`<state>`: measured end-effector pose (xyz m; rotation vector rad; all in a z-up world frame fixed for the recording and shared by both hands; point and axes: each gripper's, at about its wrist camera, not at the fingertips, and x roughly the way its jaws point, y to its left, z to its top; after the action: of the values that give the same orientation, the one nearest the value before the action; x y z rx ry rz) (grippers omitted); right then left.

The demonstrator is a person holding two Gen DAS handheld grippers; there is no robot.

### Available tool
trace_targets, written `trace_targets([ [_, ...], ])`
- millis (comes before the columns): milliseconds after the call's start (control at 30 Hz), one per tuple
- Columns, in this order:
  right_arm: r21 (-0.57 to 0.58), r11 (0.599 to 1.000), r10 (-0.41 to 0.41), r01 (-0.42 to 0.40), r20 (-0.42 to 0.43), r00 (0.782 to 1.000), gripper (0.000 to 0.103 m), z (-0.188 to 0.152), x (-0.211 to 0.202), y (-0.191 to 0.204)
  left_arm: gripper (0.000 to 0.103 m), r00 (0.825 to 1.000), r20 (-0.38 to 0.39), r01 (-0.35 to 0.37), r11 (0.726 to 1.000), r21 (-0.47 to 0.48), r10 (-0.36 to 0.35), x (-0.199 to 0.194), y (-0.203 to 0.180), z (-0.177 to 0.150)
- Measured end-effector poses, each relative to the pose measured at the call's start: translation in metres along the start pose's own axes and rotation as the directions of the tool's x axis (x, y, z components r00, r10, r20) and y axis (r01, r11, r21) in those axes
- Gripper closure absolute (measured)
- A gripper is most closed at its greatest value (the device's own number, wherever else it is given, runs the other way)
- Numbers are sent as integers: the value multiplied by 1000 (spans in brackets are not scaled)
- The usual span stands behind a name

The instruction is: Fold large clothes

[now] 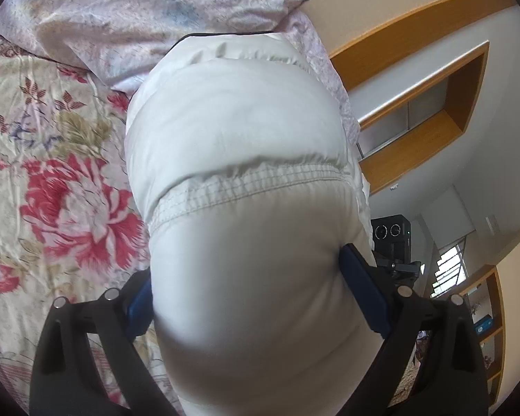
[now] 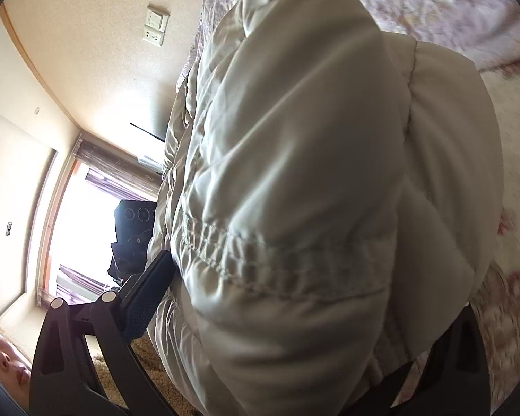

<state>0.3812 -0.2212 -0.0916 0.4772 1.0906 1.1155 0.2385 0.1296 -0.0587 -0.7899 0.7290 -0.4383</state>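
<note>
A puffy white padded jacket point(image 1: 232, 121) fills the middle of the left wrist view, lifted over a floral bedspread point(image 1: 52, 180). My left gripper point(image 1: 246, 270) is shut on the jacket's bulky lower part, both blue pads point(image 1: 358, 287) pressing into its sides just below a stitched elastic band. In the right wrist view the same jacket point(image 2: 294, 138) hangs as a thick bundle. My right gripper point(image 2: 312, 284) holds it, with one blue pad point(image 2: 149, 291) against its left side. The other finger is mostly hidden behind the fabric.
A pale patterned pillow point(image 1: 121, 17) lies at the head of the bed. Wooden wall shelves point(image 1: 433, 111) are to the right, and a black device with two round dials point(image 1: 390, 232) shows beyond the jacket. A bright window point(image 2: 76, 228) and a person point(image 2: 3, 357) are at the left.
</note>
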Motion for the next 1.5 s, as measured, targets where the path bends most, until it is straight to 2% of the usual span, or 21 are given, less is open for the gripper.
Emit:
trace_targets([
  [167,20,1000,-2,3,-24,1000,3,21,30,-11,9,997,41,-61,998,-18,61,-10,24,17],
  [333,77,993,-92,94,-30,995,4,23,53,-38,9,990,39,-137,989,-50,139,0,58,25],
  [500,148,982,-120,119,-3,993,1,10,44,-52,5,986,38,-163,986,-32,164,3,60,27],
  [567,146,972,-188,184,12,982,1,3,28,-45,4,983,21,-182,983,-36,183,2,61,30],
  [600,142,965,-228,222,25,973,1,11,27,-40,4,979,23,-201,979,-30,202,-1,58,32],
  [667,118,934,-345,336,70,936,1,6,2,-27,4,962,55,-270,963,0,269,-14,52,32],
  [700,104,909,-412,403,95,906,1,5,-10,-20,4,942,93,-327,945,27,323,-22,44,34],
  [767,66,820,-570,569,188,800,1,2,-33,2,3,883,176,-454,886,89,435,-36,27,35],
  [800,30,773,-620,633,245,745,1,1,-39,18,2,843,220,-522,845,117,490,-40,15,35],
  [833,-6,740,-642,673,295,708,1,-1,-41,33,2,807,261,-575,805,145,530,-42,2,35],
  [867,-44,717,-643,696,345,684,1,-2,-38,50,2,785,288,-605,779,167,548,-41,-9,33],
  [933,-148,652,-631,744,438,640,1,-9,-20,83,2,752,327,-647,734,205,572,-33,-31,31],
  [1033,-273,499,-653,822,505,564,1,-13,39,114,2,712,341,-699,666,261,613,-11,-54,27],
  [1067,-294,474,-653,830,516,555,7,-7,51,119,2,696,343,-717,641,274,631,-3,-58,25],
  [1100,-310,473,-645,825,516,563,17,-2,59,120,2,685,343,-728,623,287,643,7,-61,27],
  [1133,-309,482,-642,819,512,571,21,1,63,120,2,681,340,-732,612,299,648,14,-62,25],
  [1200,-293,515,-631,805,507,588,34,8,75,120,2,687,324,-727,607,323,651,24,-62,24],
  [1267,-275,524,-635,806,504,585,41,21,86,110,2,687,315,-726,598,340,655,30,-58,22],
  [1367,-290,530,-641,797,479,600,43,25,100,95,2,687,312,-724,586,363,656,38,-51,19],
  [1433,-315,514,-647,798,468,602,42,24,105,87,2,702,301,-710,603,364,645,42,-46,19],
  [1500,-312,535,-657,785,431,618,42,27,106,79,2,717,279,-695,624,356,639,47,-41,19],
])
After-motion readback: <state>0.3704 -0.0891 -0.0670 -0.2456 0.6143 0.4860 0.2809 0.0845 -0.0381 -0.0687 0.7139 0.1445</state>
